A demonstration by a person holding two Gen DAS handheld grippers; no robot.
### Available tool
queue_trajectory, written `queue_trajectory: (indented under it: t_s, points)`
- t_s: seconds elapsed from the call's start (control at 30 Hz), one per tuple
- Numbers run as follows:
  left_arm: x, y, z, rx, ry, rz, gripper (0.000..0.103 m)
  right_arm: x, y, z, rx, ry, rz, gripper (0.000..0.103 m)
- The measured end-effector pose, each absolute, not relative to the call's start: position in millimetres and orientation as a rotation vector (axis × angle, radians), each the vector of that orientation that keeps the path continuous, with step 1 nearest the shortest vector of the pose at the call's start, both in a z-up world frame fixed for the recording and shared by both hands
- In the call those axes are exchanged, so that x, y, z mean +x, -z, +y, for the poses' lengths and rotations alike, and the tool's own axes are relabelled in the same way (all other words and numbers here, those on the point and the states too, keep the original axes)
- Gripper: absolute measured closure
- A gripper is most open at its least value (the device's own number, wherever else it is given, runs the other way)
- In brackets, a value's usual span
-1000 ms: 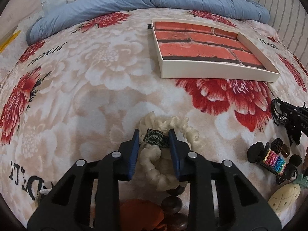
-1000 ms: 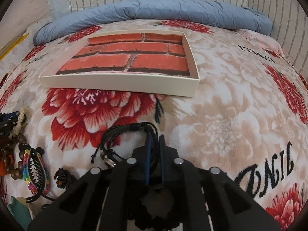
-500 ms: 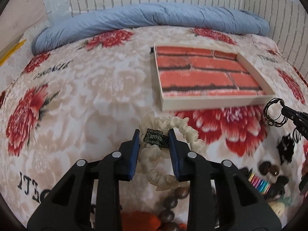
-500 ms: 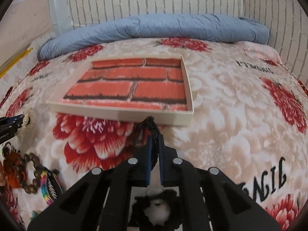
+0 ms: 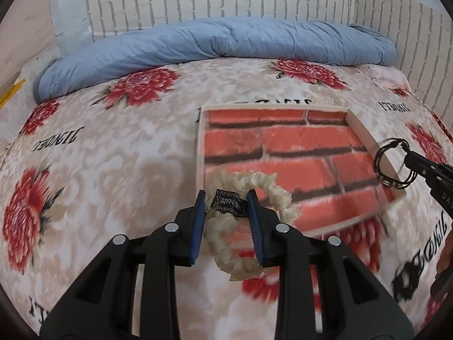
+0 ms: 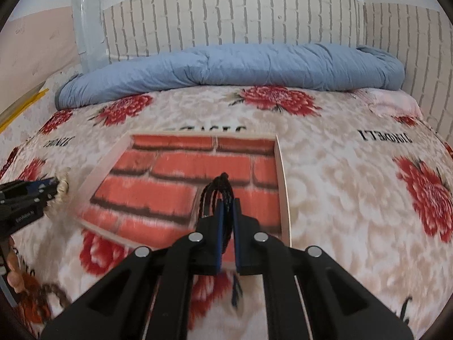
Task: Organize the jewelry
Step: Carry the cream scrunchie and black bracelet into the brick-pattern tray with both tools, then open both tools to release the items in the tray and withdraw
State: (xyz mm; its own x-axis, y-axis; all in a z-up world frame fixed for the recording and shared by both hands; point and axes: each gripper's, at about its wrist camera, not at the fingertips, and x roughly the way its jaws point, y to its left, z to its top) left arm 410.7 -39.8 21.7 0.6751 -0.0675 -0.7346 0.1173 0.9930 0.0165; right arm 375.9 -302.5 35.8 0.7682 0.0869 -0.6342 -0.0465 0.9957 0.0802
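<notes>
Lifted off the bed since a second ago, my left tongs (image 5: 226, 198) clamp the cream scrunchie (image 5: 252, 212) and my right tongs (image 6: 228, 206) the black cord bracelet (image 6: 218, 191) above the brick-lined tray (image 5: 365, 131), release next.

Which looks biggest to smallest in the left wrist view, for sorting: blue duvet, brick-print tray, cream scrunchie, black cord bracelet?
1. blue duvet
2. brick-print tray
3. cream scrunchie, though nearness inflates it
4. black cord bracelet
</notes>
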Motion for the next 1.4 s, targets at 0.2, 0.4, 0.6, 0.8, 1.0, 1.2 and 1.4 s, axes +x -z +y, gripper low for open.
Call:
queue_trajectory:
  t_s: [0.2,0.4,0.6,0.8,1.0,1.2,1.4]
  points:
    - [462.5,-16.5,-67.6,0.1,0.118,0.84,0.075,430.3,-28.2,-302.3,0.058,-0.061,0.711,0.097]
    - [516.6,5.6,-85.3,0.111,0.11,0.882,0.075,477.9,-8.7,-308.5,0.075,-0.03,0.757,0.097]
    - [564.7,23.9,-86.1,0.077,0.081,0.956,0.075,518.8,7.0,-314.5,0.043,0.021,0.823,0.097]
    - [597.4,42.8,-88.4,0.072,0.056,1.04,0.075,545.0,16.6,-316.6,-0.002,0.058,0.898,0.097]
    - [609.9,46.2,-90.0,0.073,0.061,1.072,0.072,557.0,24.4,-317.9,-0.008,0.063,0.962,0.097]
    - [611.4,44.3,-90.4,0.07,0.055,1.068,0.059,559.1,28.8,-321.4,0.024,0.061,0.976,0.093]
    - [604.9,37.1,-82.1,0.03,0.058,1.063,0.045,546.3,19.5,-330.5,0.078,0.046,0.947,0.06]
